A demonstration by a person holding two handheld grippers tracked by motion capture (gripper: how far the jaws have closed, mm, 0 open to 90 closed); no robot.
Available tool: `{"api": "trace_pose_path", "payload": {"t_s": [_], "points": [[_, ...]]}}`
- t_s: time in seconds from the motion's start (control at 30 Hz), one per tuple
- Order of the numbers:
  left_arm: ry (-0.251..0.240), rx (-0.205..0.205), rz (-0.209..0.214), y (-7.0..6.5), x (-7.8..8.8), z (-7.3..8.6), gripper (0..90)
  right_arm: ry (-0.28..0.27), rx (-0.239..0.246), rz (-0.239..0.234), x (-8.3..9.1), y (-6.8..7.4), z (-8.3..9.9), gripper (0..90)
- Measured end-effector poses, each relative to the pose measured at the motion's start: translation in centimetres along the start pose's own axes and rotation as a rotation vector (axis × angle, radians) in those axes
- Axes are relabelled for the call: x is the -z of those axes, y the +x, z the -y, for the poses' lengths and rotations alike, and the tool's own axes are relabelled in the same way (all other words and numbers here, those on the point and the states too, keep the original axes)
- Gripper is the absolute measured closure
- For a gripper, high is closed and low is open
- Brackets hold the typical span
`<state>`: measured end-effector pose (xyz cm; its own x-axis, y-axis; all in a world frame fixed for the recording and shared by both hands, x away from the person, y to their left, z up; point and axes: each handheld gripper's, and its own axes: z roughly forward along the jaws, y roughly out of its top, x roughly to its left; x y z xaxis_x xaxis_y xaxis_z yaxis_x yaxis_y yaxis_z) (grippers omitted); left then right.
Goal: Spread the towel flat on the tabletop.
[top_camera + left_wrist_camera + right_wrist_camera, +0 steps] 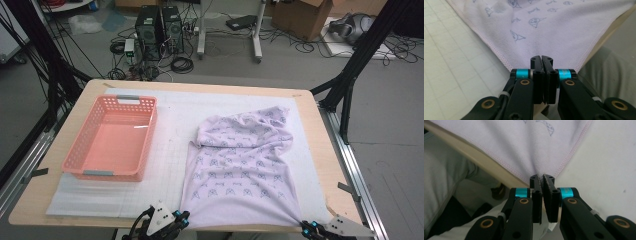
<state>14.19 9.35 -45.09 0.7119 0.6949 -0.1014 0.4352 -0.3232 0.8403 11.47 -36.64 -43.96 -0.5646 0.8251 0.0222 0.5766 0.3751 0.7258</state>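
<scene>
both grippers, left gripper (184, 218) and right gripper (306, 228), pinch the near corners of the pale lilac printed cloth (240, 165), likely to stretch it flat, right of the pink plastic basket (111, 137).

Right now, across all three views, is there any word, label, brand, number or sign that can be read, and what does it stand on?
No readable text in any view.
Towel: printed with small blue-grey face-like figures, no letters or numbers that can be made out.
Pink basket: grey patches on its two end rims, nothing legible on them.
Computer towers and cardboard box on the floor: too small and blurred to read.
</scene>
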Motion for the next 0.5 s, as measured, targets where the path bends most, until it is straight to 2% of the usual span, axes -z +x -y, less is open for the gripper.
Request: {"api": "trace_pose_path", "payload": {"t_s": [0.07, 0.13, 0.2, 0.27, 0.37, 0.43, 0.5], "points": [[0.008, -0.004, 0.005, -0.3, 0.1, 0.3, 87.5, 0.013, 0.004, -0.008, 0.4, 0.2, 0.7, 85.6], [-0.002, -0.007, -0.008, -0.5, 0.1, 0.3, 85.0, 0.010, -0.009, -0.020, 0.7, 0.3, 1.2, 85.5], [-0.021, -0.002, -0.038, -0.3, -0.1, 0.1, 66.9, -0.017, -0.020, -0.020, 0.9, 0.2, 1.4, 78.6], [-0.049, -0.001, -0.048, 0.2, -0.4, -0.3, 59.1, -0.064, -0.056, -0.010, 0.9, -0.2, 1.1, 71.5], [-0.080, 0.018, -0.050, 1.5, -0.8, -1.1, 52.9, -0.111, -0.075, 0.020, 0.8, -0.8, 0.3, 69.1], [-0.088, 0.032, -0.053, 2.4, -1.2, -1.5, 50.8, -0.128, -0.074, 0.051, 0.2, -1.3, -0.4, 67.9], [-0.080, 0.045, -0.062, 3.3, -1.9, -2.0, 50.0, -0.122, -0.090, 0.077, -0.8, -1.9, -1.2, 65.6]]}}
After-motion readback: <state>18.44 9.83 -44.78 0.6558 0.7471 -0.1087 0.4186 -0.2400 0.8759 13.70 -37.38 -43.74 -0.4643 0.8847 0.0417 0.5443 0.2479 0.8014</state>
